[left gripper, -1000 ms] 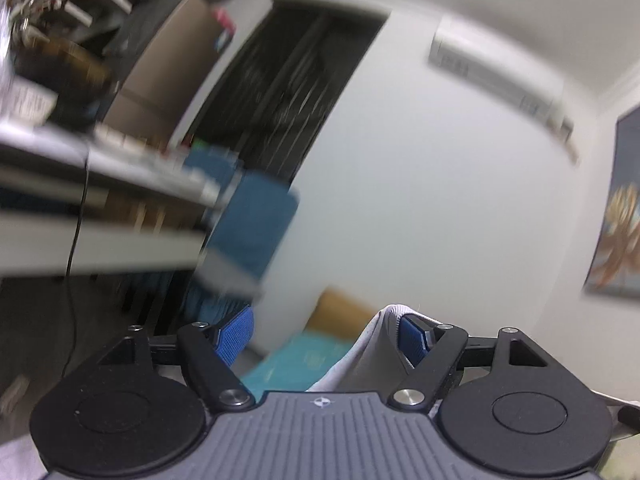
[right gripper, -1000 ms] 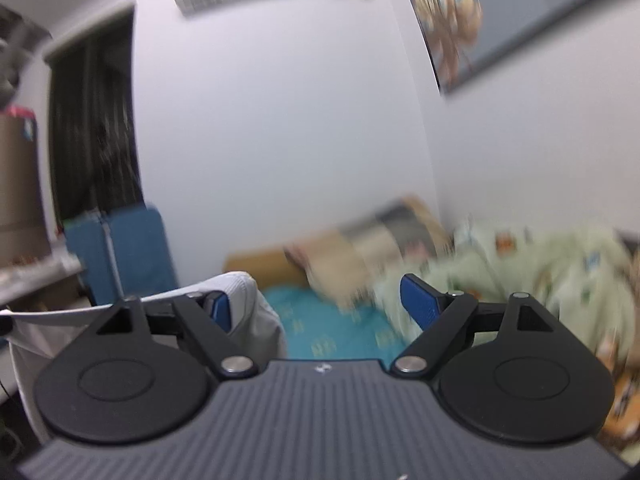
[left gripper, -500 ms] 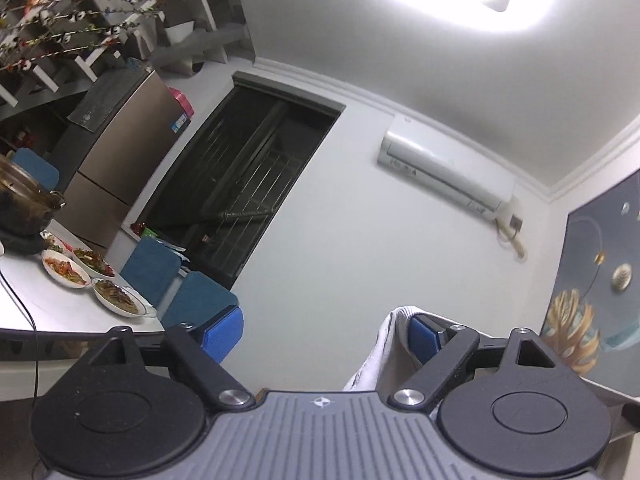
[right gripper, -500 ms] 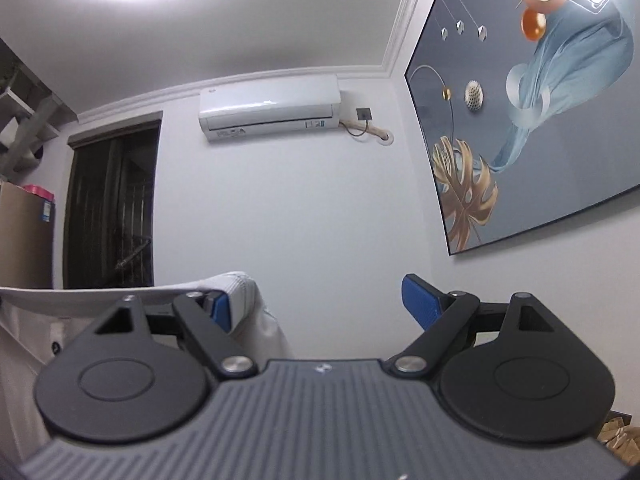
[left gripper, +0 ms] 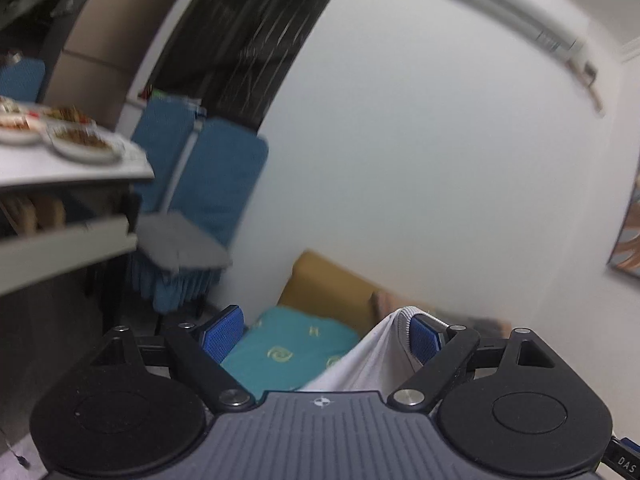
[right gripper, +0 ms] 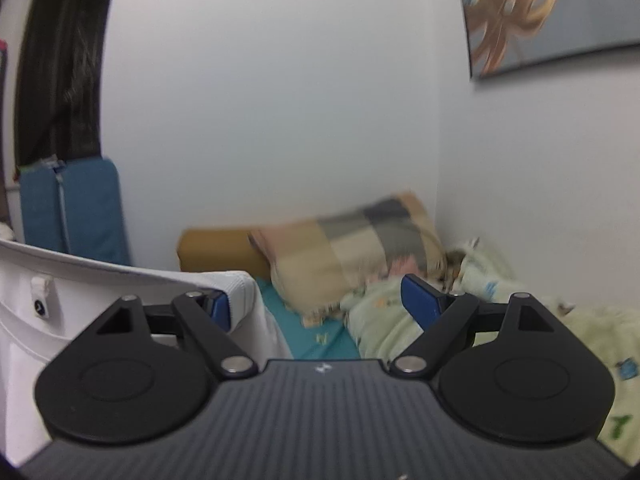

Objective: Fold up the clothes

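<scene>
A white garment with a ribbed hem is stretched between my two grippers, held up in the air. In the left wrist view the garment [left gripper: 372, 360] hangs over the right blue pad, and my left gripper [left gripper: 324, 332] has its jaws wide apart. In the right wrist view the garment [right gripper: 120, 292] is draped over the left blue pad and runs off to the left, a small tag showing. My right gripper [right gripper: 320, 300] also has its jaws wide apart. Neither gripper pinches the cloth; it is hooked over one finger of each.
A bed with a teal sheet [left gripper: 292, 356] lies below, with a checked pillow [right gripper: 352, 248], a mustard cushion [right gripper: 216, 252] and a pale green quilt [right gripper: 520, 320]. Blue chairs [left gripper: 212, 172] and a table with food plates [left gripper: 84, 144] stand at the left.
Both cameras have tilted down from the ceiling and wall toward the bed. The garment stays hooked over the same fingers, jaws unchanged.
</scene>
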